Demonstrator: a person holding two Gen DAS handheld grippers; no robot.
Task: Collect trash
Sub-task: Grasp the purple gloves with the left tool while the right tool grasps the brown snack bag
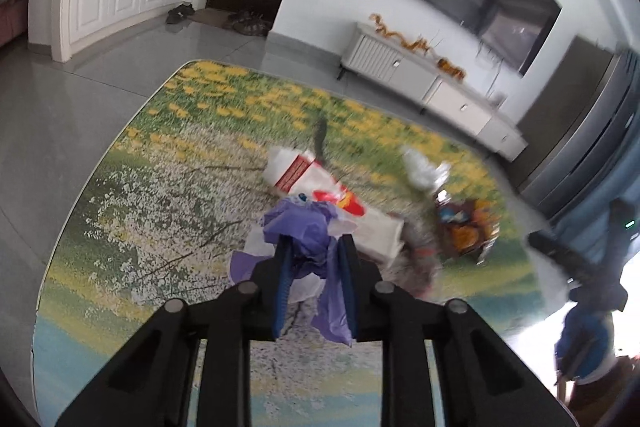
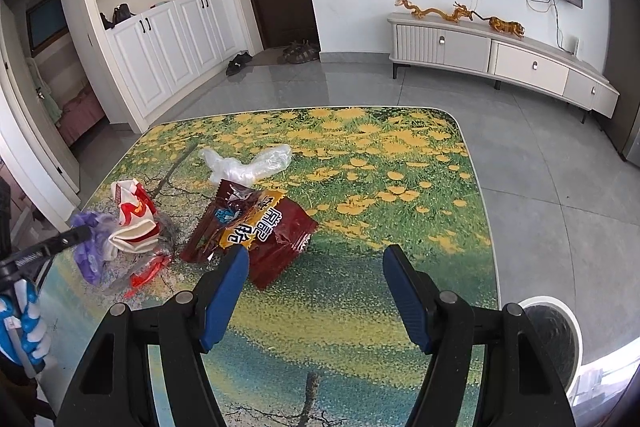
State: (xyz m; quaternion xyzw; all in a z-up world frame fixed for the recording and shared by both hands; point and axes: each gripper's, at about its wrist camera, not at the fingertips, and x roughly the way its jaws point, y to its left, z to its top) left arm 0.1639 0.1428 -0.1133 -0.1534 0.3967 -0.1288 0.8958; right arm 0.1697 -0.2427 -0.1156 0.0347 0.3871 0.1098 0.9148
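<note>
While the left gripper [image 1: 314, 255] clamps its blue pads on a crumpled purple bag [image 1: 308, 231] just above the flower-print table [image 2: 360, 187], the right gripper [image 2: 316, 259] hangs with jaws wide apart and empty. Beside the purple bag lies a red-and-white wrapper [image 2: 132, 215]; a brown snack packet [image 2: 256, 231] sits just beyond that, clear plastic [image 2: 244, 163] behind it.

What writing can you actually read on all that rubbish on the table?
"奶酪" in big dark characters on the yellow band of the dark red snack bag; this is my best reading, as it is creased.
Red label on the white and red wrapper: too blurred to read.
Small white print on the left claw handle: too small to read.
</note>
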